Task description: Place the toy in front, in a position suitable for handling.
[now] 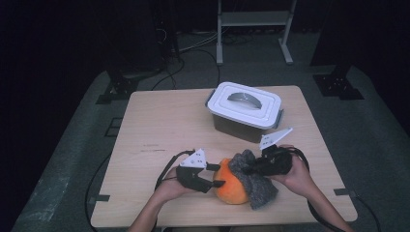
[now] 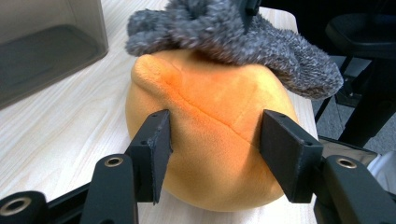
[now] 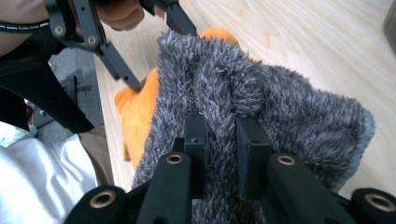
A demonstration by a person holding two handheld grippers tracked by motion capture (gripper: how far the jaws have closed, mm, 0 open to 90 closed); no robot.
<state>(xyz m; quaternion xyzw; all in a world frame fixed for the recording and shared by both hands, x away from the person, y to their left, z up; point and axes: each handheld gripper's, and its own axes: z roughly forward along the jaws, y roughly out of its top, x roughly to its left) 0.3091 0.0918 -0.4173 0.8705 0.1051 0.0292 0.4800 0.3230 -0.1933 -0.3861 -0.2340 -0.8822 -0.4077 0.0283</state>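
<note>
Here the grey cloth (image 1: 254, 178) lies draped over the top and right side of the orange plush ball (image 1: 231, 186), which sits at the near edge of the desk (image 1: 159, 125), in front of the lidded white box (image 1: 245, 110). The step in hand looks like wiping or covering the ball with the cloth while the other hand steadies it. A sensible next move would be to draw the cloth across the orange surface, or lift it clear. Either way, the ball must stay pinned so it does not roll off the desk edge, and the pinch on the fluffy cloth must stay firm.

The left gripper (image 2: 215, 154) has its jaws set on either side of the ball, pads pressing into the soft orange plush, so it is clamped on the ball at a fairly narrow spread. The right gripper (image 3: 224, 156) has its jaws nearly together, with a fold of the cloth pinched between them. In the high view it reaches in from the right, above the ball.
</note>
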